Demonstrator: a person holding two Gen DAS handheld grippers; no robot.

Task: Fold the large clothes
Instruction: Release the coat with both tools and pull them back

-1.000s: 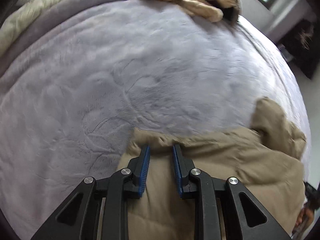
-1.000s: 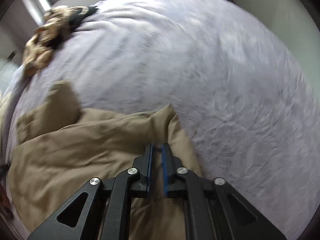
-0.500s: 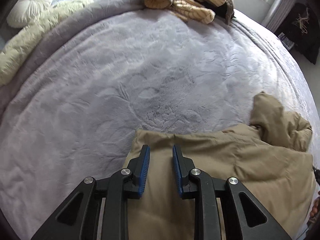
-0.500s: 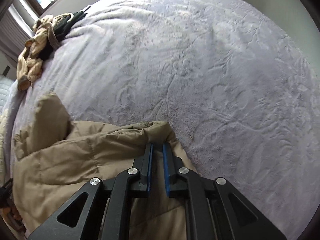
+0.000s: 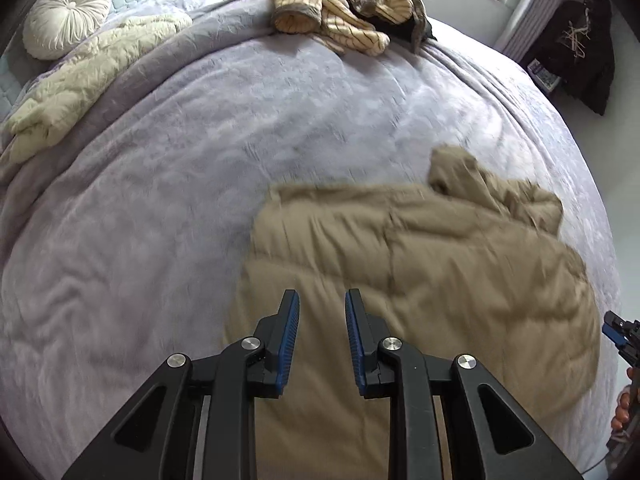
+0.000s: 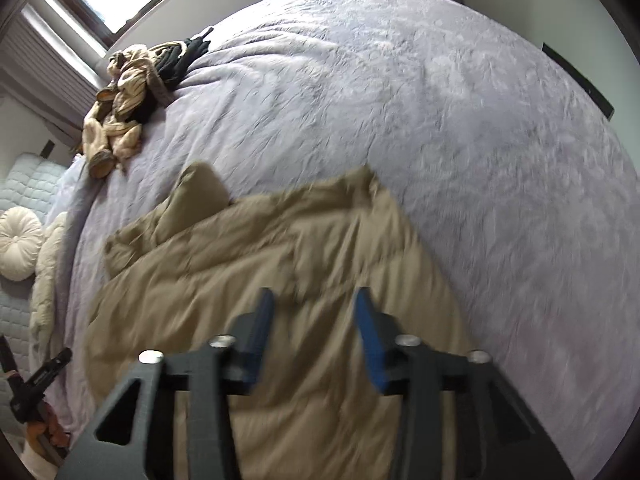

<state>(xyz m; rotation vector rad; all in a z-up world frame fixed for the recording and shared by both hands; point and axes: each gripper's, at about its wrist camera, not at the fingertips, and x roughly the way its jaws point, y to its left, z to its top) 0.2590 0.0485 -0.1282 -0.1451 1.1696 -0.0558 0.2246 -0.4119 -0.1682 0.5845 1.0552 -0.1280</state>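
Lavender bedspread point(image 5: 168, 200) holds a tan quilted jacket point(image 5: 420, 264), with left gripper point(image 5: 322, 300) and right gripper point(image 6: 314, 300) both spread apart, grasping nothing.

Below the jaws lies a tan quilted jacket point(image 5: 420, 264) of matt, puffy stitched cloth. Ahead of them spreads a lavender blanket point(image 5: 200, 140), plush with an embossed nap. The left gripper point(image 5: 322, 308) is matt black plastic with ribbed blue pads point(image 5: 290, 332) and shiny metal screws point(image 5: 251, 344).
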